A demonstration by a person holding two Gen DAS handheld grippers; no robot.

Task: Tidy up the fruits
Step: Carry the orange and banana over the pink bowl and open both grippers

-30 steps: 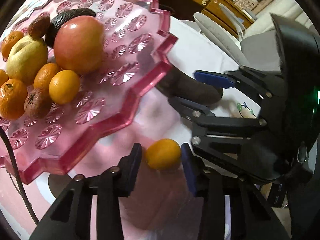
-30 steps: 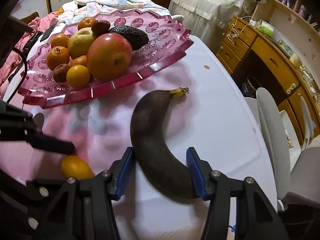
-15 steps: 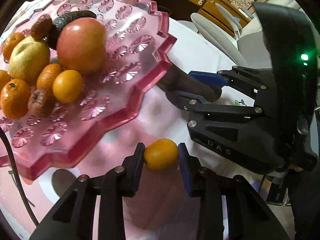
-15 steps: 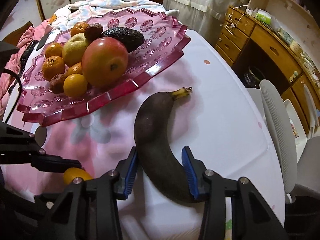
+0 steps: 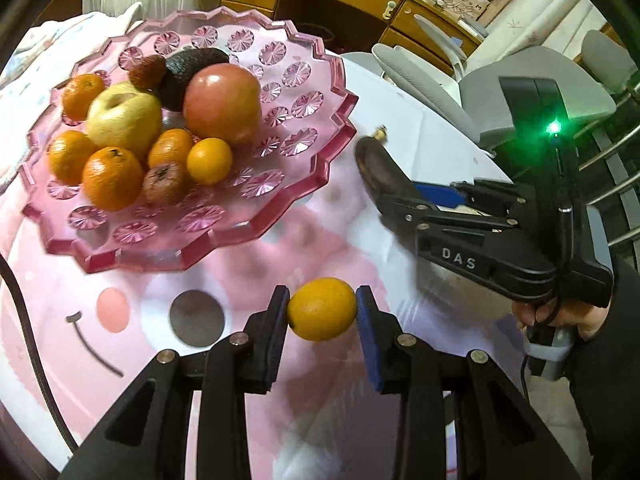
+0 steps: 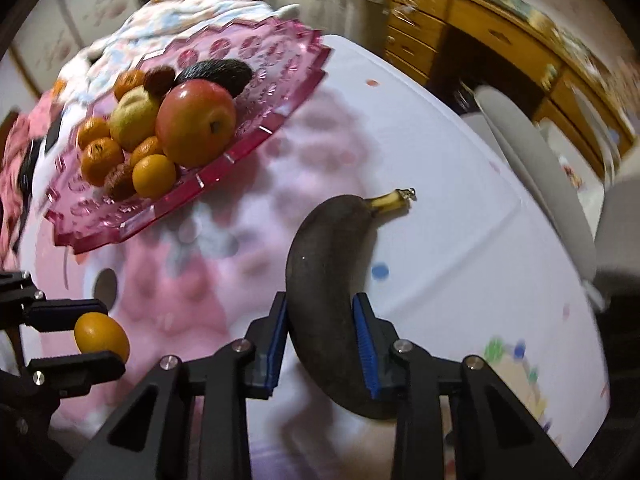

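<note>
My left gripper (image 5: 322, 312) is shut on a small orange citrus fruit (image 5: 322, 309) and holds it above the tablecloth, in front of the pink glass platter (image 5: 256, 216). The same fruit (image 6: 102, 335) shows at the left of the right wrist view. My right gripper (image 6: 320, 332) is shut on a blackened banana (image 6: 324, 280), its yellow stem pointing away; the banana (image 5: 380, 168) also shows in the left wrist view. The platter (image 6: 132, 224) holds a red apple (image 5: 222, 103), a yellow apple (image 5: 124, 118), an avocado (image 5: 192, 66) and several small oranges.
The round table has a white and pink cartoon tablecloth (image 5: 120, 320). Grey chairs (image 6: 532, 168) stand at its far right edge, with a wooden dresser (image 6: 480, 28) behind. A folded blanket (image 6: 192, 20) lies beyond the platter. A black cable (image 5: 28, 340) runs along the left.
Both grippers have closed on their fruits and lifted: the left has risen and pulled back with the citrus, the right has raised the banana off the cloth. The platter fruits have not moved.
</note>
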